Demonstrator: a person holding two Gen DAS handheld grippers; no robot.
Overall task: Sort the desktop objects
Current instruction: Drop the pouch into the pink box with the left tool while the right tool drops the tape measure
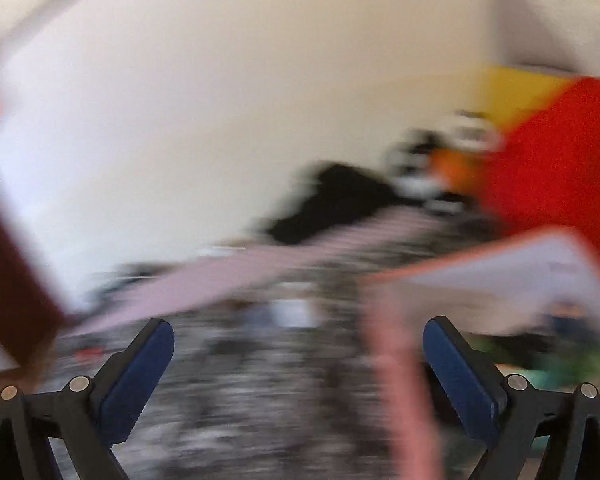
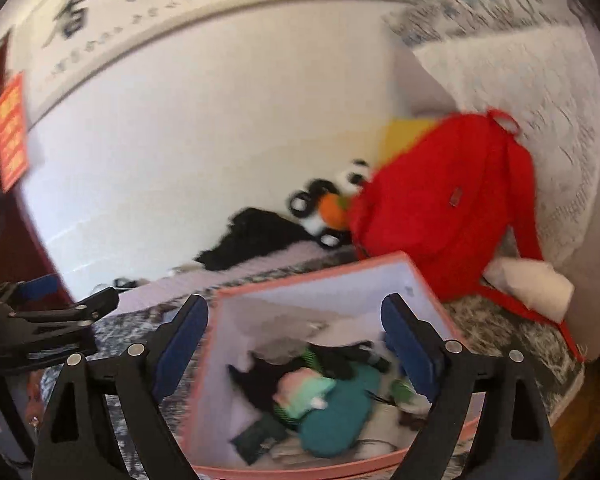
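Observation:
My right gripper (image 2: 296,304) is open, its blue pads spread above a pink-rimmed box (image 2: 312,270) with nothing between them. Inside the box lie several jumbled things, among them a teal soft item (image 2: 340,420), a pink-and-mint piece (image 2: 304,390) and dark cloth. The left wrist view is heavily blurred. There my left gripper (image 1: 298,326) is open and holds nothing, over a grey mottled cover (image 1: 260,400), with the box's corner (image 1: 500,256) to its right. The black frame (image 2: 52,320) of the left gripper shows at the left edge of the right wrist view.
A red backpack (image 2: 440,208) leans at the back right, with a panda plush (image 2: 328,200), a black cloth (image 2: 252,236) and a yellow item (image 2: 404,132) along the white wall. A white pillow (image 2: 532,284) lies by the backpack. Brown floor shows at far right.

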